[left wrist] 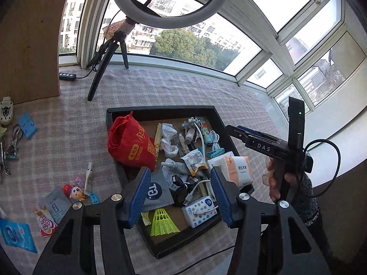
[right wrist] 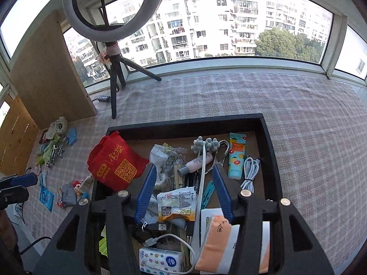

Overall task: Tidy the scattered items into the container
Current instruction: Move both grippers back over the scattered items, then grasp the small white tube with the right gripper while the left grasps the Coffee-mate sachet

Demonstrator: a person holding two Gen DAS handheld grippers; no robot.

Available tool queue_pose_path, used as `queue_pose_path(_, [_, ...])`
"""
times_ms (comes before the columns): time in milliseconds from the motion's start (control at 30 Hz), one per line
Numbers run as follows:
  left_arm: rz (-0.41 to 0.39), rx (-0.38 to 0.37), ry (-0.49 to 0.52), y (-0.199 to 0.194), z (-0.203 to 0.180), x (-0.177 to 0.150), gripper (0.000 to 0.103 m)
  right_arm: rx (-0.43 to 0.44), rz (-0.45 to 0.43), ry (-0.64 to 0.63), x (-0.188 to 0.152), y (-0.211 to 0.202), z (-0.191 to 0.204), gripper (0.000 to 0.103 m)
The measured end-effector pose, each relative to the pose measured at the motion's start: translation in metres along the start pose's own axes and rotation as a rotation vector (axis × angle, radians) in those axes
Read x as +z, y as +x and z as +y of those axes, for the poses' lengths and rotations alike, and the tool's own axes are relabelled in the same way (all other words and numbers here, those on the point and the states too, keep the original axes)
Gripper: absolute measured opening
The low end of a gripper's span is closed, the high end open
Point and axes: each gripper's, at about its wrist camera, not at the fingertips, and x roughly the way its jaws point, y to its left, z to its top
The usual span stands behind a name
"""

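Hand-held grippers (left wrist: 181,192) agape over container (left wrist: 160,111)

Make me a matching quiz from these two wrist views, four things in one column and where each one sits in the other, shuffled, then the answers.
1. red bag
2. shuttlecock
3. Coffee-mate sachet
4. hand cream tube

A. on the checked cloth, outside the tray
B. tray's far right part, beside a coiled white cable
C. draped over the tray's left wall
D. tray's near corner, lying on its side

Pairs: 1-C, 2-D, 3-A, 4-B
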Motion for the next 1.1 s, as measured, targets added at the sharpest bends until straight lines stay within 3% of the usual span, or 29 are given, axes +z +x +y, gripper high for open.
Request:
queue_pose_path(233, [-0.049,0.146,-0.154,-0.041,0.101,-0.018,0.050,0.116,0.054,-0.110,0.008,0.023,0.065,0.050])
queue_pose_path(367, [-0.080,0.233,-0.264,-0.069,0.160,-0.035,0.043,0.179,0.090,-0.189,0.003,0.038,0.114,0.050])
queue_pose_path(533, [-0.106,0.285,-0.325,-0.091,0.202,-0.049,0.043,0.254,0.172,-0.282,-0.014,0.063,0.175,0.049])
queue_pose_path(667, [-0.087,0.264,-0.337,-0.083,0.215,-0.050,0.036,0.274,0.257,-0.302,-0.028,0.088,0.209,0.042])
queue_pose_path(833, [0.034,0.223,-0.211,-0.038,0.198,-0.046,0.036,0.293,0.348,-0.225,-0.035,0.122,0.228,0.040])
queue_pose_path(933, [0.103,0.225,-0.117,-0.010,0.182,-0.045,0.036,0.254,0.367,-0.227,-0.038,0.136,0.235,0.033])
queue_pose_path(1100, [0.132,0.230,-0.059,-0.001,0.177,-0.051,0.036,0.218,0.399,-0.183,-0.040,0.149,0.229,0.032])
